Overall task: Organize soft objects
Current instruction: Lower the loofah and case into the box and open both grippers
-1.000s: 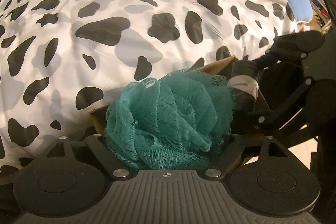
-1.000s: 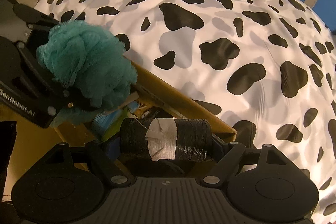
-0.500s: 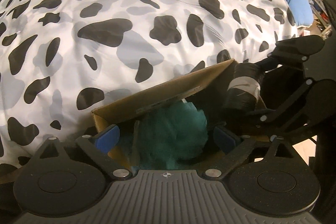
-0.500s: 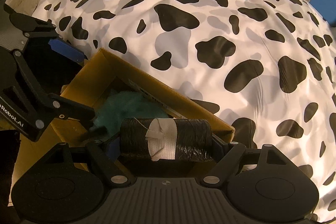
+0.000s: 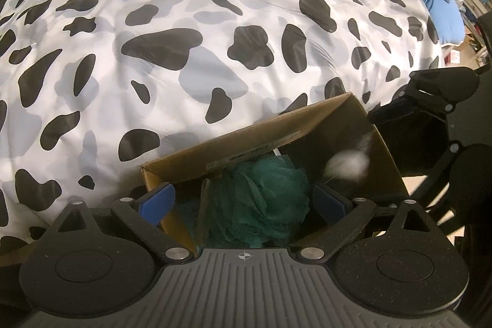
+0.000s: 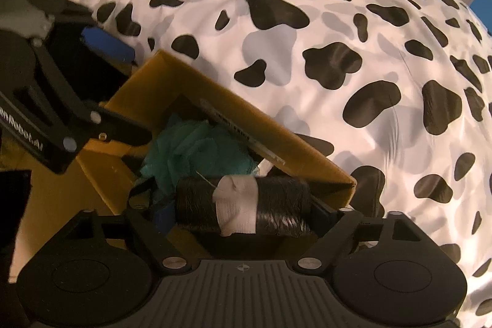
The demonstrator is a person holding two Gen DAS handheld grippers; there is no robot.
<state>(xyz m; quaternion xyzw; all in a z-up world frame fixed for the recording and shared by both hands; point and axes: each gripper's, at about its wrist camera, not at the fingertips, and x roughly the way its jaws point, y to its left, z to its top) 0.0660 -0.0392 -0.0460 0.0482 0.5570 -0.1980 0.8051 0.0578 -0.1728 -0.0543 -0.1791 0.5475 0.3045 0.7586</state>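
Left wrist view: the left gripper (image 5: 246, 200) stands released, its blue pads apart over the cardboard box (image 5: 246, 140), where the teal mesh pouf (image 5: 261, 202) lies against the cow-print duvet (image 5: 184, 36).

Right wrist view: the right gripper (image 6: 243, 208) is clenched around a black roll (image 6: 243, 206) at the box's near right corner.

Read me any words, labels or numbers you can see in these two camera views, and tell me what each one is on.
"mRobot.AI", partly cut off by the picture's edge: white lettering on the left gripper, seen in the right wrist view.
Printed strip along the cardboard box flap: too small and blurred to read in either view.
Nothing readable on the black roll, the teal bath pouf or the cow-print duvet.
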